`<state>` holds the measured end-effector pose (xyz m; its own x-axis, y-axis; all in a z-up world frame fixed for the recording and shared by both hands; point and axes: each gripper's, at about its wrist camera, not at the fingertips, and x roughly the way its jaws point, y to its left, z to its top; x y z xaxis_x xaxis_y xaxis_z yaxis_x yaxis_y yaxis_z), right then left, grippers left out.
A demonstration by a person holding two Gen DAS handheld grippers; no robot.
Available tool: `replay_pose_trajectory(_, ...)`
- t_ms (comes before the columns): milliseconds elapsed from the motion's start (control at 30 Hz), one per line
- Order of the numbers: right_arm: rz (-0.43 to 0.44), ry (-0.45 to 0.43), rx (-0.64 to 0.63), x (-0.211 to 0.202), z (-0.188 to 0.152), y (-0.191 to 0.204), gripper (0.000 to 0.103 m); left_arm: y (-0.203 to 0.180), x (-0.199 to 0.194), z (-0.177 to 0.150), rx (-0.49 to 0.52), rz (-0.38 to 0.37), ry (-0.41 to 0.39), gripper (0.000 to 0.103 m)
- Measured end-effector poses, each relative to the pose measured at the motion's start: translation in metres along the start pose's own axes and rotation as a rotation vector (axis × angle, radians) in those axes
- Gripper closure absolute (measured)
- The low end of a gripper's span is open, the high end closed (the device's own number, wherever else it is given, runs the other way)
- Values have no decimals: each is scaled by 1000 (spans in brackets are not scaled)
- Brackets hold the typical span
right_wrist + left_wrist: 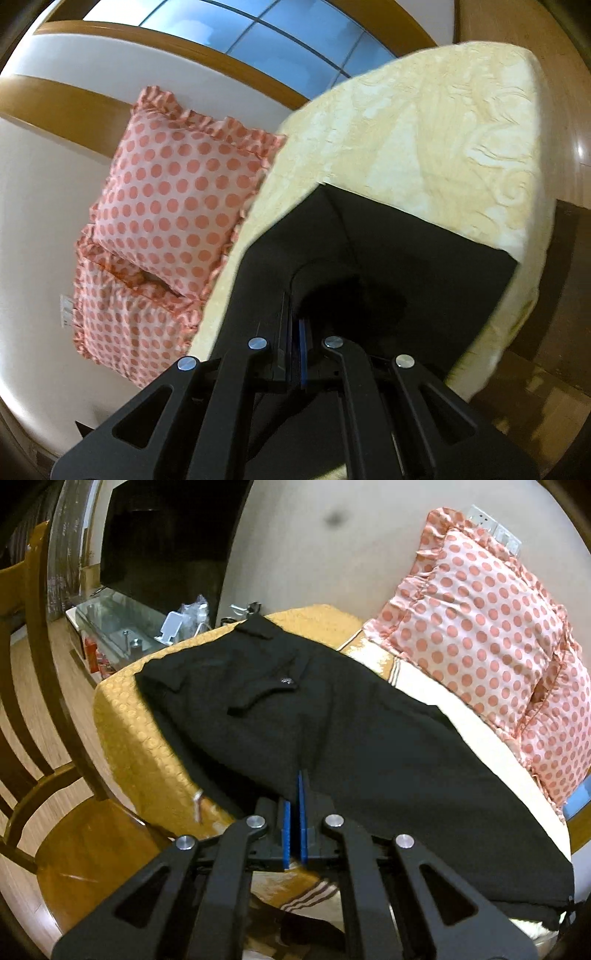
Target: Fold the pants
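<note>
Black pants lie spread on the bed, waistband and back pocket at the far end in the left wrist view. My left gripper is shut, its blue pads pinching the near edge of the pants. In the right wrist view the pants lie on the cream bedspread, leg end toward the far edge. My right gripper is shut on a raised fold of the pants, with the fabric draped over its fingers.
A polka-dot pillow leans against the wall right of the pants; two pillows show in the right view. A wooden chair stands left of the bed. A glass TV stand is behind.
</note>
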<state>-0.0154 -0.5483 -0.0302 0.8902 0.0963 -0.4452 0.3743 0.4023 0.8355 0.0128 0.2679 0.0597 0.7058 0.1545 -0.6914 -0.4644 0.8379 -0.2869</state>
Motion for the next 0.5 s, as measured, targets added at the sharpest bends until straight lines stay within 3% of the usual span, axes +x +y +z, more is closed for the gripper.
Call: replay_pose_trajectory(500, -64, -12, -30, -13, -13, -8, 101, 15, 1, -1, -48, -33, 24, 99)
